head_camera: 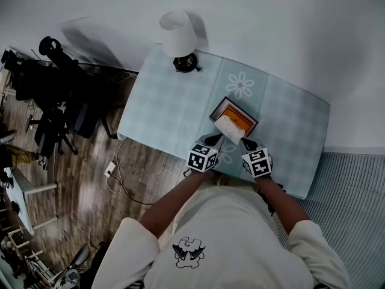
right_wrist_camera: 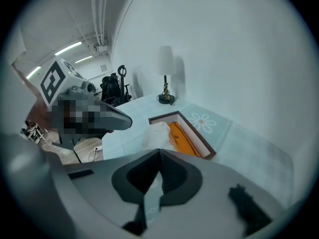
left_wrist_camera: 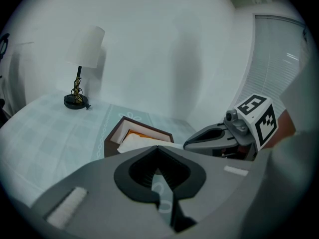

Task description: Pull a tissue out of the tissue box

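A dark brown tissue box [head_camera: 224,105] with an orange inside lies on the pale blue checked tablecloth [head_camera: 162,107]. A white tissue [head_camera: 228,127] sticks out of its near end. My right gripper [head_camera: 246,143] is shut on the near edge of the tissue [right_wrist_camera: 157,133], with its tips [right_wrist_camera: 159,151] right at the paper. In the left gripper view the tissue [left_wrist_camera: 142,142] stretches from the box [left_wrist_camera: 144,124] toward the right gripper [left_wrist_camera: 186,144]. My left gripper [head_camera: 215,141] hangs shut and empty by the box's near left corner, jaws [left_wrist_camera: 158,148] closed tip to tip.
A table lamp [head_camera: 178,38] with a white shade stands at the table's far left corner, by the white wall. Black chairs and stands [head_camera: 54,101] crowd the wooden floor to the left. A cable and plug [head_camera: 111,170] lie below the table's left edge.
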Motion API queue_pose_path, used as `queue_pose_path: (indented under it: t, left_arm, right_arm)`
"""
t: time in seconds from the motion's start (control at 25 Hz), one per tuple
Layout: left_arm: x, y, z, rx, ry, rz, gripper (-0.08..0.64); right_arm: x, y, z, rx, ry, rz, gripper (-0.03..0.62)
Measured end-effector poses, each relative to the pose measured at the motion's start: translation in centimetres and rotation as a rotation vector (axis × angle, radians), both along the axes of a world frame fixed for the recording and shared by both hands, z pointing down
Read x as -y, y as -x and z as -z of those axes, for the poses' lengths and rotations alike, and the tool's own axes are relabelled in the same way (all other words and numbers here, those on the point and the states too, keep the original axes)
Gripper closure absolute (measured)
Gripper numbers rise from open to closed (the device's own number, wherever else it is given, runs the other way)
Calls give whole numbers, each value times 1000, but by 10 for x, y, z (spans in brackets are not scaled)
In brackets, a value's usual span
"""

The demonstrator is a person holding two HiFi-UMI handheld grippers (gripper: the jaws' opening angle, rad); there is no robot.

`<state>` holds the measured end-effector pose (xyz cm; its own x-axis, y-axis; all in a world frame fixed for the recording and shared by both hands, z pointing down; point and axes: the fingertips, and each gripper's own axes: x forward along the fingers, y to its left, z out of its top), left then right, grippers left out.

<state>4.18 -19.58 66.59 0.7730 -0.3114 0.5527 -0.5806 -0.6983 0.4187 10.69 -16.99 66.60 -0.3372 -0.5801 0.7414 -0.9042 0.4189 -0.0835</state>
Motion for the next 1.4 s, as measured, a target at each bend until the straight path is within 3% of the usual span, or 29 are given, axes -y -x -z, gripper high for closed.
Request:
queue_pose_path:
  t: [0.4,0.8,1.2,1.4]
  left_arm:
    - [0,8,44,-31,-94,-2,554]
    - [-8,5,115,-142,-174,41,554]
    - [-38,14,157,-200,-236,-19,554]
    - [-40,11,161,-211,-240,-17,554]
  right_arm:
    - [-9,7,64,103,-92,-29,578]
    - [-23,9,128,213,-188,-80,578]
    - [-44,13,178,337,-339,-128,578]
    - [-43,21,186,371,-370,-121,578]
